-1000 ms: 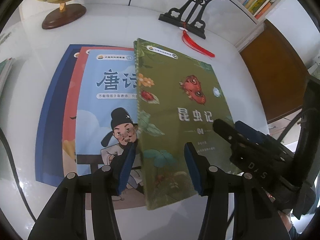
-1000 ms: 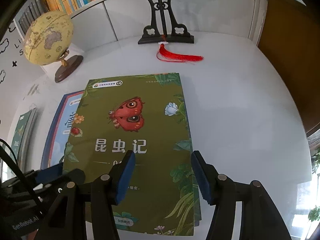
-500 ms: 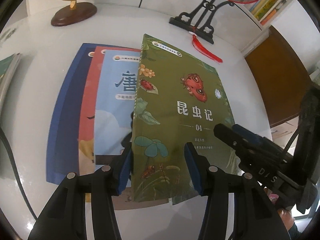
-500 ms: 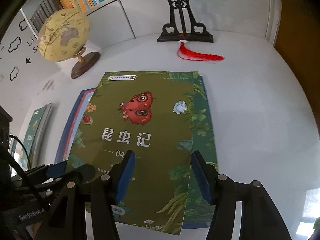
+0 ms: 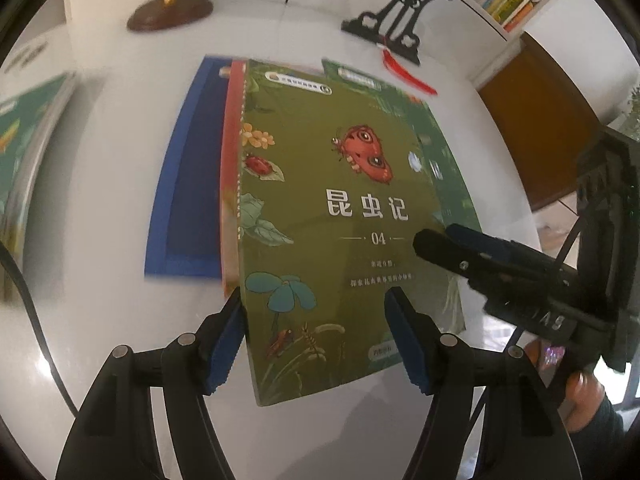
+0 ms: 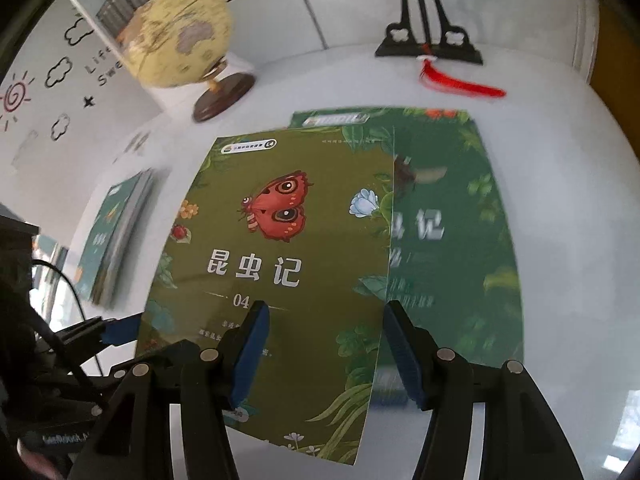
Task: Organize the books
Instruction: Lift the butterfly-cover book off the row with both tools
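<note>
Your left gripper (image 5: 316, 334), jaws just widened, straddled the olive insect book (image 5: 340, 216) without pressing it; your right gripper (image 6: 324, 354) stood wide over its lower edge, atop the table's (image 5: 100, 300) stacked books.

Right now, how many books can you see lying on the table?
5, maybe more hidden. Olive butterfly book on top; a darker green book under its right side; red and blue covers under its left; a separate green book far left.

My black left gripper with blue ribbed pads (image 5: 314, 336) points steeply down, jaws just opened wider. My matching right gripper (image 6: 324, 354) stands apart too, apparently gripping nothing.
</note>
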The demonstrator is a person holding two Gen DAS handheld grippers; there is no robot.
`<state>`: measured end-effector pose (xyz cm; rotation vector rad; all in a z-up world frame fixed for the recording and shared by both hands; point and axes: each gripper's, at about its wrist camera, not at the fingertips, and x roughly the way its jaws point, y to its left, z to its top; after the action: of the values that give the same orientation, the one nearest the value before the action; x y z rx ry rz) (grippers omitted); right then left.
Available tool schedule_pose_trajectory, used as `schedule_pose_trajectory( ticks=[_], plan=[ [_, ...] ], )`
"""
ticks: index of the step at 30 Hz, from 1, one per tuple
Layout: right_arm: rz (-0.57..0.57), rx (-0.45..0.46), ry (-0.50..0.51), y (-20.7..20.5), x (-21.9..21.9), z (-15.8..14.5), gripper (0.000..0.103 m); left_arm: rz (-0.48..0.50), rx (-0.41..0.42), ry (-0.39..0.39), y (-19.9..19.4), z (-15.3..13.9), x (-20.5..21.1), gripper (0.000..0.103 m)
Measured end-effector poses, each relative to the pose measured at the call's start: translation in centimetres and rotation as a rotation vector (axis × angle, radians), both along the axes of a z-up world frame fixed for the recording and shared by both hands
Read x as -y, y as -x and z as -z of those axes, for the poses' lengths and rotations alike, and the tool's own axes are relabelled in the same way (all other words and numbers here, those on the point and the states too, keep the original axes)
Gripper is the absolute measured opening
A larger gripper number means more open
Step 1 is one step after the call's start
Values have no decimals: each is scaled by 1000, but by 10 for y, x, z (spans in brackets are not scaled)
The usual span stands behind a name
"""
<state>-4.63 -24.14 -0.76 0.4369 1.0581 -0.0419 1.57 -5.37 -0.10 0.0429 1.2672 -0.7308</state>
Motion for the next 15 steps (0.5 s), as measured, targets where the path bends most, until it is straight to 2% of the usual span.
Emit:
schedule_pose_trajectory(
  ticks=[4,9,15],
  plan=[
    [-3,-19,-77,20,-1,3,58,-14,-5,-3,4,5,-9,65],
    [16,-40,-71,32,2,4,58,-75,-1,-10,-9,11,-19,65],
    [16,-50,-135,37,3,12,58,-118,-91,18,-17,29,-25,65]
  ],
)
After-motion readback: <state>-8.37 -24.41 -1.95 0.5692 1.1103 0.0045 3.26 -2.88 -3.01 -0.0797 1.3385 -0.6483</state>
